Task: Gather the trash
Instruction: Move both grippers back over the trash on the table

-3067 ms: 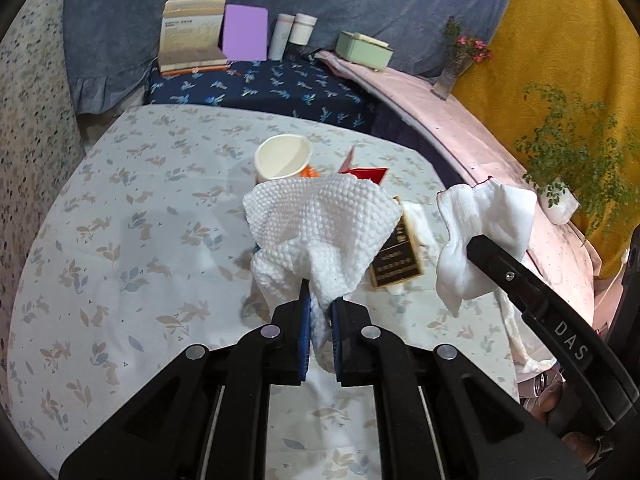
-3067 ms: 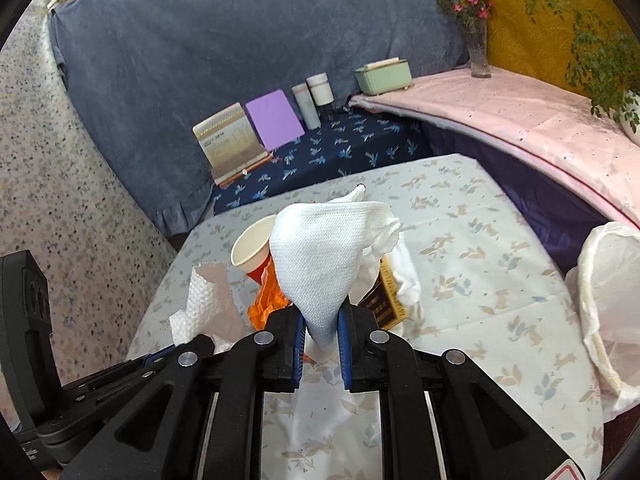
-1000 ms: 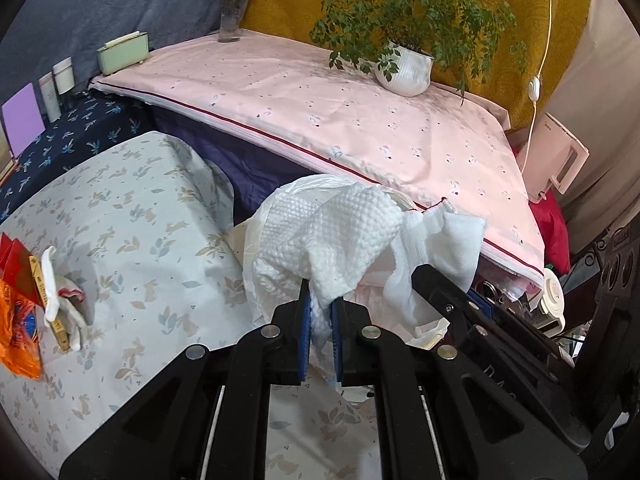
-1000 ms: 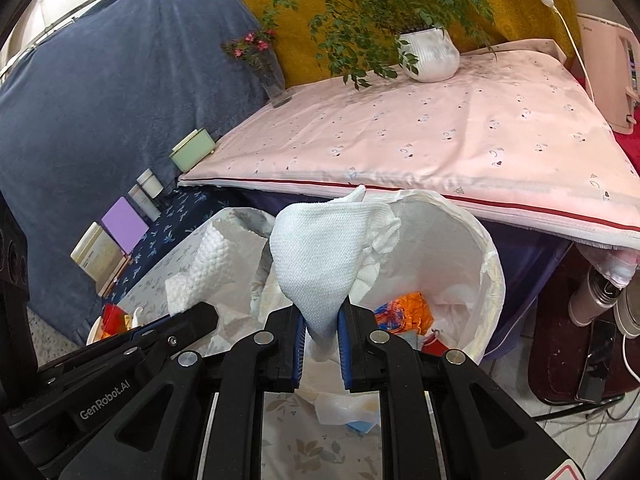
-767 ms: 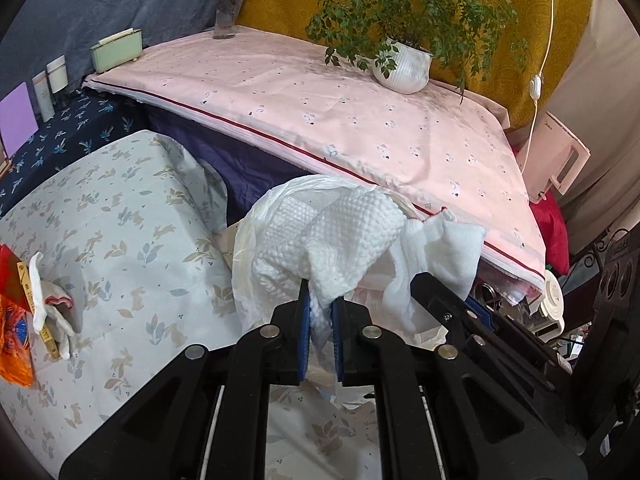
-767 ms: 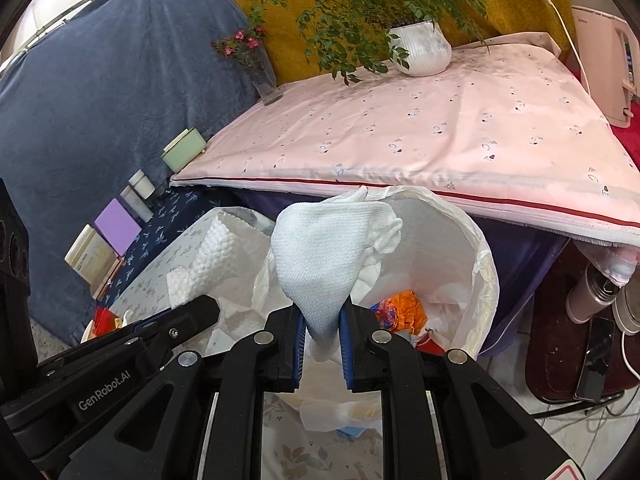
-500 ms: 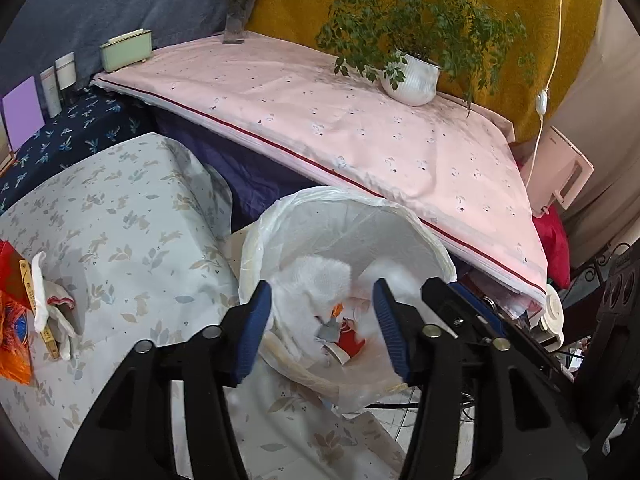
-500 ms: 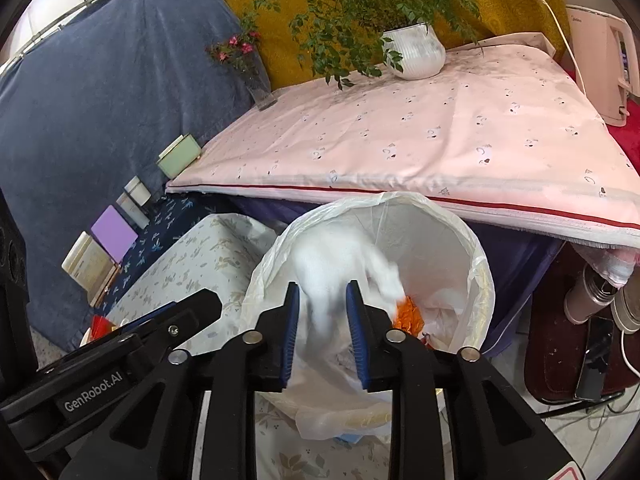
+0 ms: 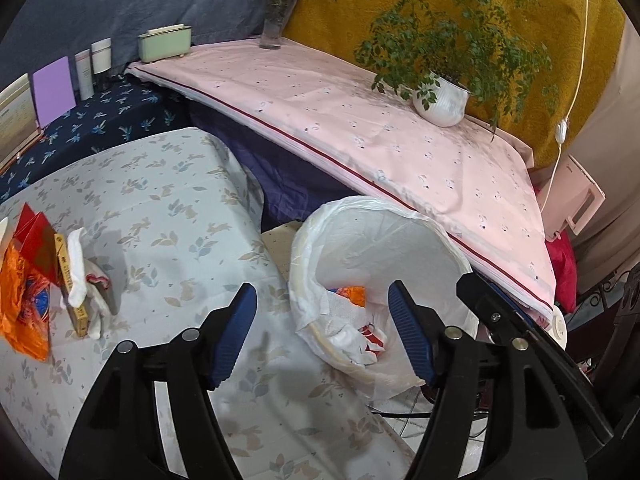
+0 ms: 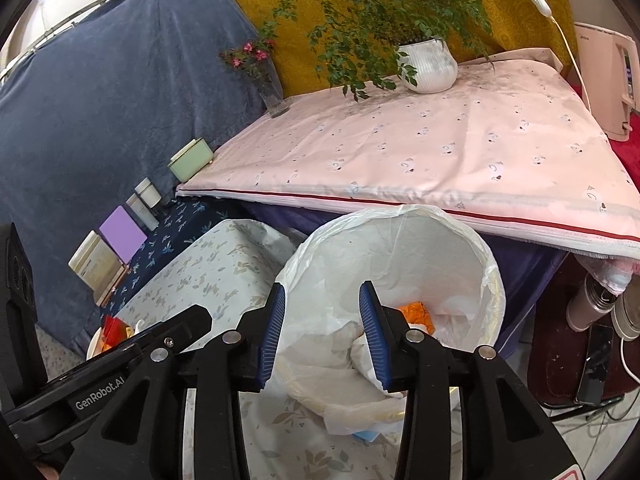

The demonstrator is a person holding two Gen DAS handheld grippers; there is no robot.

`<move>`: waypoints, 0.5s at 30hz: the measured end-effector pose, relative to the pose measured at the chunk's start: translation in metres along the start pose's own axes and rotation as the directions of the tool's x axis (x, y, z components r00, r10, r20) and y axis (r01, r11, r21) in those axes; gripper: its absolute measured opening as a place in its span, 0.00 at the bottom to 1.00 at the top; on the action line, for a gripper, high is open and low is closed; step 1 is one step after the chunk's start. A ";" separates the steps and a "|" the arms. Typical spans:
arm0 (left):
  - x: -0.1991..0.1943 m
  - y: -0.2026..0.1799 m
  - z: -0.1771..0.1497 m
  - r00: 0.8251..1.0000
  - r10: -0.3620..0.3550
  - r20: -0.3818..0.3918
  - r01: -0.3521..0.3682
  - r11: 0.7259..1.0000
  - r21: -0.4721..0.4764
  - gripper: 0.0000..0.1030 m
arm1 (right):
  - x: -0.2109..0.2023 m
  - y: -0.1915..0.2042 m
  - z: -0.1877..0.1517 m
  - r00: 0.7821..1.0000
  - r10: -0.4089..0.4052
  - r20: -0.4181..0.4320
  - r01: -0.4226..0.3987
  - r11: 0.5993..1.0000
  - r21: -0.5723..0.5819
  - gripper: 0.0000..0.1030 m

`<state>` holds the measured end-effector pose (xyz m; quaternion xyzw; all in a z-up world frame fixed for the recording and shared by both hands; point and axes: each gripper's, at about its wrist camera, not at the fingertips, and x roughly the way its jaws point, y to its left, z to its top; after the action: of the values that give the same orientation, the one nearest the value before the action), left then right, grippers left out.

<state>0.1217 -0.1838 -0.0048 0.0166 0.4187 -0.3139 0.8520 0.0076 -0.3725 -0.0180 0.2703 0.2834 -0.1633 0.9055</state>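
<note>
A bin lined with a white bag (image 9: 400,216) (image 10: 490,276) stands beside the leaf-print table. Crumpled white paper towels (image 9: 340,314) (image 10: 344,338) lie inside it, with an orange wrapper (image 9: 355,292) (image 10: 416,312). My left gripper (image 9: 320,300) hangs over the bin's near rim, its jaws opening with nothing between them. My right gripper (image 10: 322,292) is above the bin too, jaws opening and empty. Left on the table are an orange wrapper (image 9: 20,296), a red packet (image 9: 36,232), a brown box (image 9: 72,284) and a white tissue (image 9: 82,264).
A pink-covered table (image 9: 360,120) behind the bin bears a potted plant (image 9: 440,100), a flower vase (image 9: 276,20) and a green box (image 9: 164,42). Bottles (image 9: 96,64), a purple card (image 9: 52,88) and a book stand at the far left. A flask (image 10: 588,300) and a phone (image 10: 596,364) lie on the floor to the right.
Both grippers were shut on white paper towels over the bin. Their jaws have opened and the towels have dropped into the bin. The left gripper has drifted a little sideways.
</note>
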 end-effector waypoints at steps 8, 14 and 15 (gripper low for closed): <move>-0.019 0.034 -0.006 0.999 0.034 0.021 -0.032 0.997 -0.065 0.63 | -0.003 0.032 -0.006 0.999 0.038 -0.011 -0.038 0.998 -0.054 0.37; -0.035 0.069 -0.015 0.997 0.073 0.031 -0.069 0.990 -0.124 0.63 | 0.001 0.061 -0.013 0.997 0.070 -0.033 -0.073 0.992 -0.100 0.37; -0.036 0.075 -0.015 0.996 0.079 0.031 -0.074 0.988 -0.134 0.63 | 0.002 0.067 -0.015 0.996 0.076 -0.038 -0.080 0.991 -0.109 0.37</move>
<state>0.1355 -0.1003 -0.0060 -0.0297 0.4221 -0.2525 0.8702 0.0326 -0.3105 -0.0028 0.2334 0.2963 -0.1074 0.9199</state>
